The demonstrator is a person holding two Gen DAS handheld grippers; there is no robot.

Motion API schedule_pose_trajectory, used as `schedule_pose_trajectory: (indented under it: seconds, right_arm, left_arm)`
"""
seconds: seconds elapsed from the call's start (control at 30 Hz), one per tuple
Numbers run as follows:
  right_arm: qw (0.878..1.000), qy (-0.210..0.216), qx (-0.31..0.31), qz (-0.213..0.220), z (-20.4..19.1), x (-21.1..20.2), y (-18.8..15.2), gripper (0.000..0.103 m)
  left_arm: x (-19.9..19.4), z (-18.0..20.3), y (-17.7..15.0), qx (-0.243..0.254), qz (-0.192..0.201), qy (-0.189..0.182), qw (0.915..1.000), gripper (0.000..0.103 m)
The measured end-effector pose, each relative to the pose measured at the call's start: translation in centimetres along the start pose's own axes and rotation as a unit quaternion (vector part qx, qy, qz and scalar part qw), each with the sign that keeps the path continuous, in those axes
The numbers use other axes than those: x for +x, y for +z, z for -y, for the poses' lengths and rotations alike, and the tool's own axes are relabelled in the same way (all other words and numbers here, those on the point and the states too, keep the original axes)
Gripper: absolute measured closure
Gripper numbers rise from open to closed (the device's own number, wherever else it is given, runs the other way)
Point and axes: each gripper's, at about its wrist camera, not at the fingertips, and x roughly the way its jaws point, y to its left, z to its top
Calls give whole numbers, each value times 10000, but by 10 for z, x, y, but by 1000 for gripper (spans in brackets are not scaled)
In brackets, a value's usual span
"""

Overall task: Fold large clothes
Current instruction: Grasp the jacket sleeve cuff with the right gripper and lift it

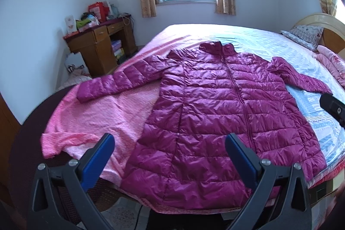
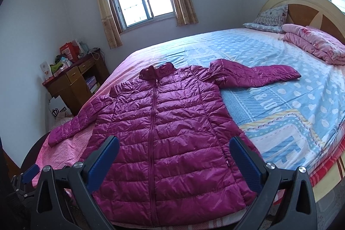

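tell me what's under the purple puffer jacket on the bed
The shiny purple quilted puffer jacket lies flat across a pink textured blanket on one side and a blue patterned bedsheet on the other. Where the two meet is hidden beneath it.

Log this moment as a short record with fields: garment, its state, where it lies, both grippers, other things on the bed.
garment: magenta puffer coat
state: spread flat, front up, zipped, both sleeves out to the sides, not yet folded
surface: bed, hem at the near edge
left gripper: open, above the hem, holding nothing
right gripper: open, above the hem, holding nothing
other: pillow and folded pink blanket by the headboard
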Motion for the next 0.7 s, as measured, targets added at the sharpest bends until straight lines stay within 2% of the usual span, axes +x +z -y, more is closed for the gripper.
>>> schedule_pose_trajectory:
  seconds: [0.1,0.2,0.37,0.47,0.57,0.7]
  right_arm:
    - [9999,66,68,-47,18,14,2,1]
    - [9988,56,455,-175,52,30,8,1]
    - [9927,-56,1205,-18,134,49,30,2]
    - [9840,-113,1777,84,199,62,53,12]
    - [9651,-273,2592,261,274,74,76,17]
    - [9230,-246,3818,414,366,101,90,19]
  left_arm:
    - [18,-1,1,-101,-120,-142,9998,0]
    - [43,-4,11,-172,-261,-110,9994,0]
    - [85,5,39,-147,-313,-27,9994,0]
    - [107,10,54,-124,-192,156,9996,0]
    - [131,13,65,-126,-146,335,9993,0]
    - [162,7,71,-291,-186,523,9980,0]
